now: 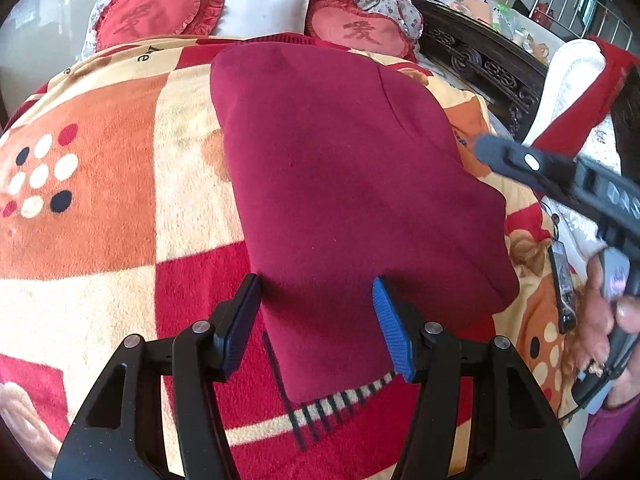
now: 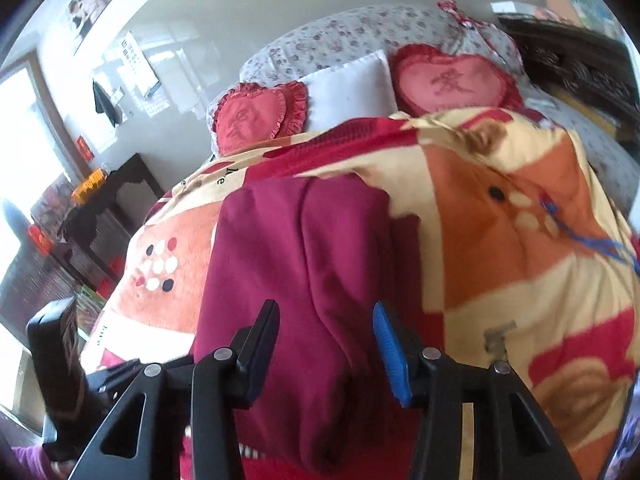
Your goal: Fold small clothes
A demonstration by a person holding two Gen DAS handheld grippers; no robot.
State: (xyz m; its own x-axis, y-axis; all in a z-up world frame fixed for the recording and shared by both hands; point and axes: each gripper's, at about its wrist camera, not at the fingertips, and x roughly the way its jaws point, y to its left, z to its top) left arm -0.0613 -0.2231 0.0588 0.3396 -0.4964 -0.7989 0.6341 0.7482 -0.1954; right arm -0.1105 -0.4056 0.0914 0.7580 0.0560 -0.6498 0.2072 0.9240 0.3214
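A dark red garment (image 1: 344, 184) lies folded flat on a patterned orange, cream and red blanket (image 1: 112, 208). It also shows in the right wrist view (image 2: 296, 280), with a lengthwise fold ridge. My left gripper (image 1: 316, 300) is open and empty, its jaws standing either side of the garment's near end, just above it. My right gripper (image 2: 326, 328) is open and empty over the garment's near part. The right gripper also appears in the left wrist view (image 1: 520, 160), at the right, beside the garment's right edge.
Two red heart-shaped cushions (image 1: 152, 20) (image 1: 360, 32) and a white pillow (image 1: 264, 10) lie at the bed's head. A dark carved wooden frame (image 1: 480, 64) runs along the right. A dark side table (image 2: 108, 208) stands left of the bed.
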